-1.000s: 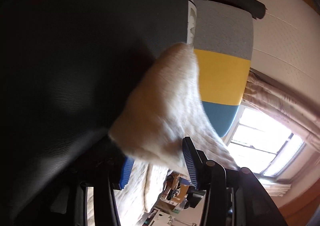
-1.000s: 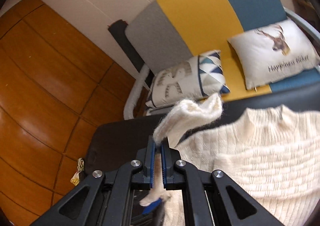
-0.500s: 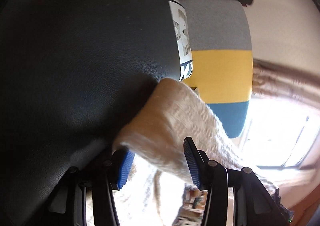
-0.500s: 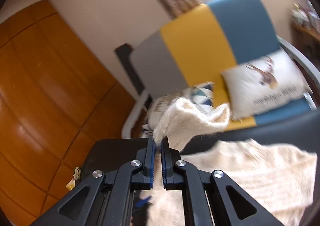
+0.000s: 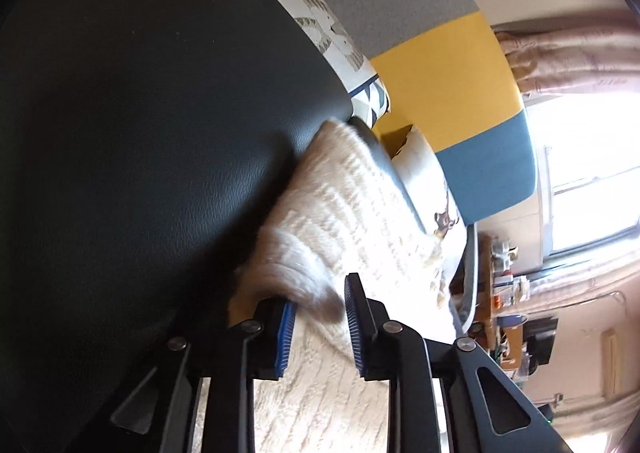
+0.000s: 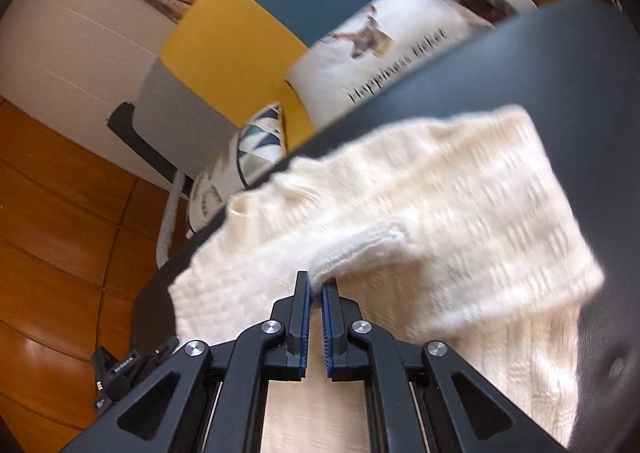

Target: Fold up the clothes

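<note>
Blue ribbed pads line both pairs of fingers. On the right gripper (image 6: 315,295) they stand nearly together, pinching a thick rolled edge of the cream cable-knit sweater (image 6: 420,213) right at the tips; a hold that far forward looks chosen so the edge can be carried without dragging the layers beneath. On the left gripper (image 5: 320,307) the pads stand clearly apart, with a fuzzy fold of the same sweater lying between them. Whether either pad presses the wool cannot be told, so this side reads as slack, not clamped.

From the right tips the knit rises into a ridge and spreads away as a doubled-over flap, motion-blurred, lying on the rest of the garment. That suggests one side is being laid across the body, with a fold under way and more to do.

The sweater lies on a black leather-textured tabletop (image 5: 160,133), which gives it flat backing for a clean crease. Just past the table's far edge stands a sofa with grey, yellow and blue panels (image 6: 248,25), holding a white cushion with a deer print and black lettering (image 6: 384,65) and a second cushion with a triangle pattern (image 6: 256,141).
</note>
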Demonstrator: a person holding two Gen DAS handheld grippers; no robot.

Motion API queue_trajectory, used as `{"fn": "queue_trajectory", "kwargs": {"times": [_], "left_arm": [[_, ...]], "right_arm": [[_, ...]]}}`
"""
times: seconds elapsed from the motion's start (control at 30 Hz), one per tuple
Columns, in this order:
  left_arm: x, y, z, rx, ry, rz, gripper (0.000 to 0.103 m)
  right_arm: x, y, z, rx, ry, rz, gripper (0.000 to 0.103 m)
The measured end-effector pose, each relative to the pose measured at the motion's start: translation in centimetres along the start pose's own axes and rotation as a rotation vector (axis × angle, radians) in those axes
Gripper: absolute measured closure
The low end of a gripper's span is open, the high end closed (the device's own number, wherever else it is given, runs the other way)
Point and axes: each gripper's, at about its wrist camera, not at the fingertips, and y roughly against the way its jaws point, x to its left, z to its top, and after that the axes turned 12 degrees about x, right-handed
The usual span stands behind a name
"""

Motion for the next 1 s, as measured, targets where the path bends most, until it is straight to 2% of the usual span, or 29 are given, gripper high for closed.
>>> {"fn": "queue_trajectory", "kwargs": {"times": [0.27, 0.43, 0.47, 0.53, 0.6, 0.73, 0.8, 0.9, 1.0], "left_arm": [[1.1, 0.5, -1.5, 0.001, -0.002, 0.026, 0.093], [-0.5, 1.8, -2.0, -0.078, -0.083, 0.057, 0.095], [-0.7, 1.7, -2.1, -0.072, -0.094, 0.072, 0.095], [-0.6, 1.4, -2.1, -0.052, -0.102, 0.097, 0.095], [-0.3, 0.9, -2.1, -0.043, -0.097, 0.143, 0.095], [-0.1, 0.6, -2.3, -0.032, -0.087, 0.160, 0.095], [-0.4, 0.6, -2.4, -0.033, -0.117, 0.183, 0.095], [-0.1, 0.5, -2.2, -0.017, -0.109, 0.163, 0.095], [0.6, 0.5, -1.8, 0.001, -0.067, 0.121, 0.095]], "right_arm": [[-3.0, -1.9, -1.1, 0.044, -0.016, -0.010, 0.099], [1.5, 1.2, -1.0, -0.078, 0.200, -0.080, 0.099], [2.5, 1.9, -1.1, -0.105, 0.249, -0.093, 0.099], [2.3, 0.9, -0.9, -0.062, 0.250, -0.142, 0.098], [0.6, -0.8, -0.8, -0.012, 0.198, -0.167, 0.098], [-1.3, -0.8, -0.8, -0.026, 0.111, -0.109, 0.094], [-2.2, -0.8, -0.8, -0.034, 0.067, -0.081, 0.083], [-3.6, -0.9, -0.7, -0.044, 0.002, -0.038, 0.077], [-5.0, -0.9, -0.7, -0.055, -0.064, 0.005, 0.077]]}}
